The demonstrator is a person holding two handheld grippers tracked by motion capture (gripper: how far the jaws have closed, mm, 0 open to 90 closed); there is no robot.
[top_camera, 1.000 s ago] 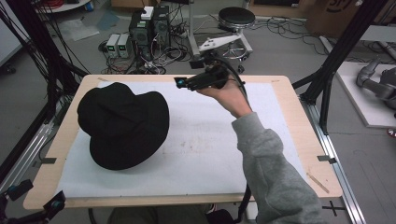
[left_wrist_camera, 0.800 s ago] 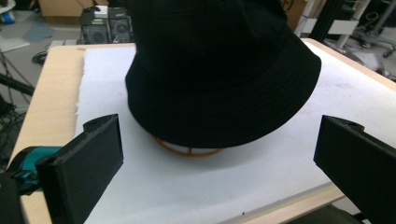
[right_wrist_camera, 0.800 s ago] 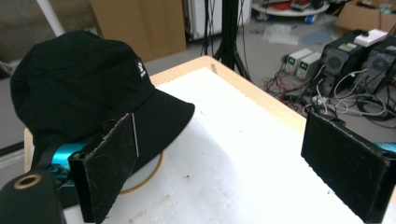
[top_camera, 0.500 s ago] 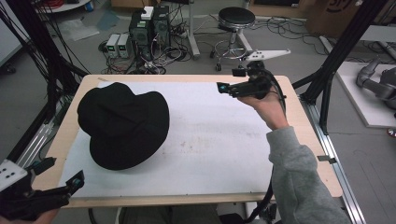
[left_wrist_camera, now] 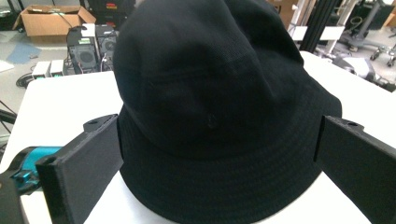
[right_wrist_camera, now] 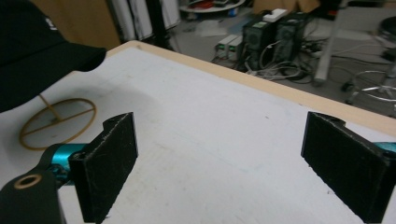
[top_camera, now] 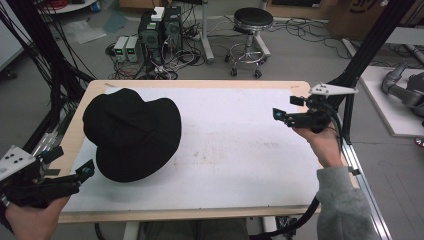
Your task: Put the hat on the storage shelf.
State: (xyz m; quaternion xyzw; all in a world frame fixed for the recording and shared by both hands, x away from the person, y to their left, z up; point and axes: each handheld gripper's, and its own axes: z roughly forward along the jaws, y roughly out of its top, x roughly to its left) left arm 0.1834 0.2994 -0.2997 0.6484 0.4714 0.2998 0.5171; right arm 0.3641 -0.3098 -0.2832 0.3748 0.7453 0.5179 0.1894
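Left gripper view frames the black bucket hat (left_wrist_camera: pixel 219 112) between wide-open, empty fingers (left_wrist_camera: pixel 79 172), lined up to grasp its brim; the right gripper (top_camera: pixel 280 116) waits open and empty over the counter (top_camera: pixel 240 145).

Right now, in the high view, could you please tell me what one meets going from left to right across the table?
Left hand-held gripper → black hat → bare white table top → right hand-held gripper.
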